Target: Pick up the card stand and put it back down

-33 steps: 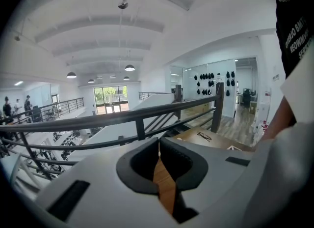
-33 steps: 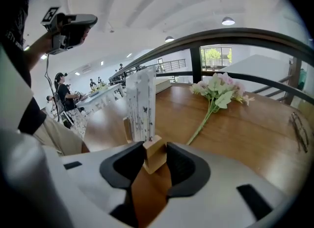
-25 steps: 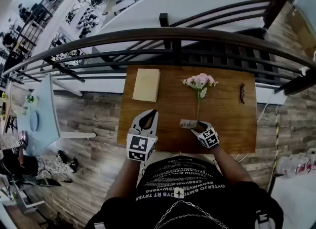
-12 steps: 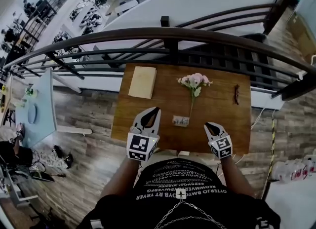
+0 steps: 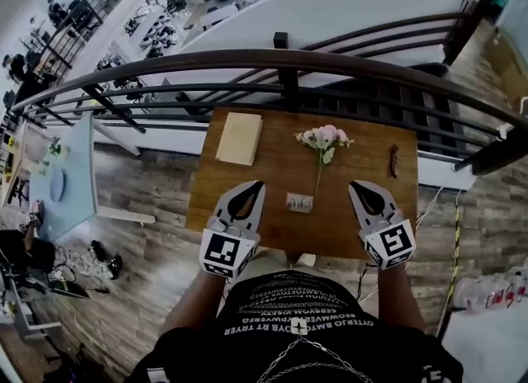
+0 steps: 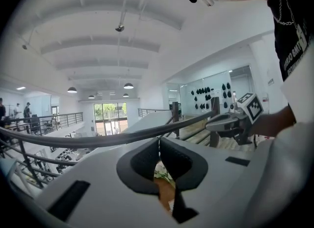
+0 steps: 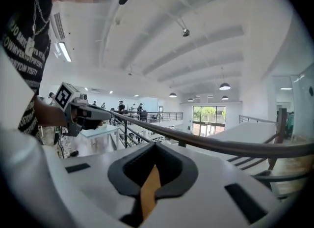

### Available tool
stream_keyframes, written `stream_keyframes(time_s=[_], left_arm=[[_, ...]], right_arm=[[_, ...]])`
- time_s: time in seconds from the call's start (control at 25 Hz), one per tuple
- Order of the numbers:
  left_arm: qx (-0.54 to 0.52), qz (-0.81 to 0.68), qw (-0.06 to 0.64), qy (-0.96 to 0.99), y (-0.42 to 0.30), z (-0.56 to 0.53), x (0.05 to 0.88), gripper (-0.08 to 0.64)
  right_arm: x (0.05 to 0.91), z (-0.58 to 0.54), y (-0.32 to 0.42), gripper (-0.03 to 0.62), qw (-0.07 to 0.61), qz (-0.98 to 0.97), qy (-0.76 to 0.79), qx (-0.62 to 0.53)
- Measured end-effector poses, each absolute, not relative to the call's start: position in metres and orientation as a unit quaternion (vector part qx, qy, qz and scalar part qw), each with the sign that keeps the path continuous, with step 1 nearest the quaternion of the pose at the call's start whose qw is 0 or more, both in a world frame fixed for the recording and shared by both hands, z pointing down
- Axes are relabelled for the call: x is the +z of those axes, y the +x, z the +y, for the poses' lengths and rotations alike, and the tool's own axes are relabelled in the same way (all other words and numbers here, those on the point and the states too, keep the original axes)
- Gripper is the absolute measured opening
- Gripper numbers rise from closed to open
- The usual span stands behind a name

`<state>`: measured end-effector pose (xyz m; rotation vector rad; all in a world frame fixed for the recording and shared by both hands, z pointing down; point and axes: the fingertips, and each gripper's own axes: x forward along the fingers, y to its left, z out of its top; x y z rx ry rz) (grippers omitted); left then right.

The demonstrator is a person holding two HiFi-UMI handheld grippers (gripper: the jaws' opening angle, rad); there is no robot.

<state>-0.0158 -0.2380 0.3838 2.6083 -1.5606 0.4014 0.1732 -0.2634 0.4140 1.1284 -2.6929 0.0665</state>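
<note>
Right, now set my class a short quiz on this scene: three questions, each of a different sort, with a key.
1. True or false: the right gripper holds the card stand.
2. Which thing lies on the table at its far left, as the head view shows it? A) a beige pad B) a mug C) a phone
3. In a word: do the jaws of the left gripper stand apart or together?

Key
1. False: the card stand stands on the table, and the right gripper's jaws have just been closing with nothing between them.
2. A
3. Together
</note>
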Motion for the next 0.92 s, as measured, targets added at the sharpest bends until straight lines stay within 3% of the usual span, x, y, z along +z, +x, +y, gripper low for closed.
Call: stream_keyframes(time_s=[0.44, 0.92], left_arm=[[0.173, -0.492, 0.009, 0.853, -0.044, -0.246, 0.39, 0.032], [0.16, -0.466, 0.036, 0.869, -0.126, -0.24, 0.395, 0.034]], right_arm=[[0.419, -0.249, 0.16, 0.014, 0.117, -0.906, 0.404, 0.044], [0.401, -0.235, 0.069, 0.014, 0.099, -0.894, 0.433, 0.057]])
